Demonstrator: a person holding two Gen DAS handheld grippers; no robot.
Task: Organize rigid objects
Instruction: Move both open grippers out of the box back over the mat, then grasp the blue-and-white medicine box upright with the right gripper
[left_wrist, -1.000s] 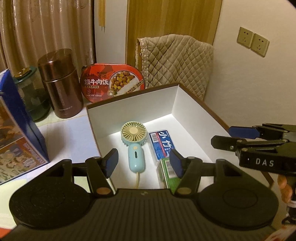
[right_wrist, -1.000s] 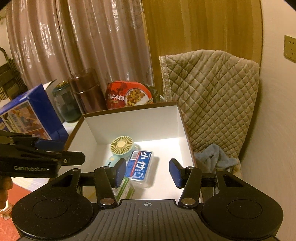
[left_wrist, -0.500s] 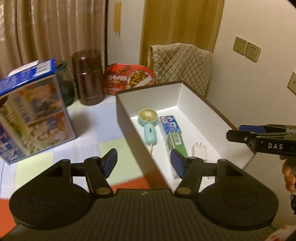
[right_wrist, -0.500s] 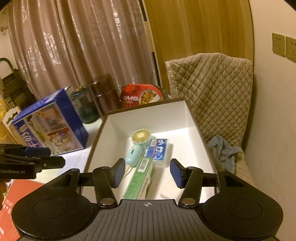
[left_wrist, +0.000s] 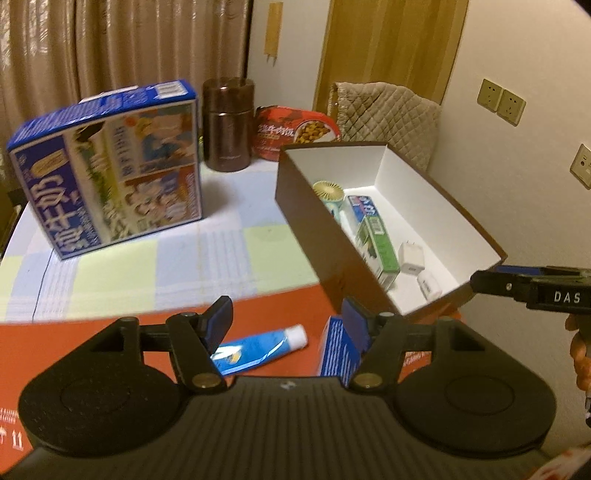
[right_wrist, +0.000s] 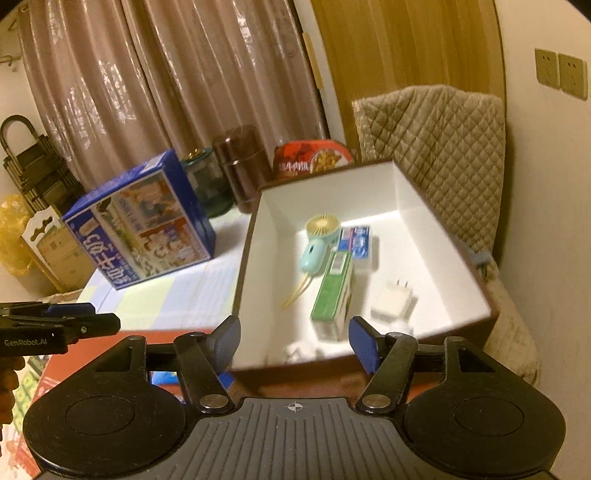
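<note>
A brown box with a white inside (left_wrist: 436, 206) (right_wrist: 443, 240) holds a mint hand fan (right_wrist: 317, 240), a blue pack (right_wrist: 356, 240), a green carton (right_wrist: 332, 291) and white chargers (right_wrist: 393, 302). A blue tube (left_wrist: 258, 347) and a small blue box (left_wrist: 338, 350) lie on a red surface before the box. My left gripper (left_wrist: 286, 325) is open and empty above them. My right gripper (right_wrist: 293, 341) is open and empty at the box's near rim.
A large blue milk carton (left_wrist: 110, 170) stands on the checked tablecloth (left_wrist: 184, 258) at left. A brown canister (left_wrist: 229, 125) and a red food tray (left_wrist: 295, 133) stand behind it. A quilted chair back (left_wrist: 388, 110) and a wall are on the right.
Both grippers have pulled back and up from the box. The tube, the small blue box and the red surface have come into the left wrist view. Both stay open.
</note>
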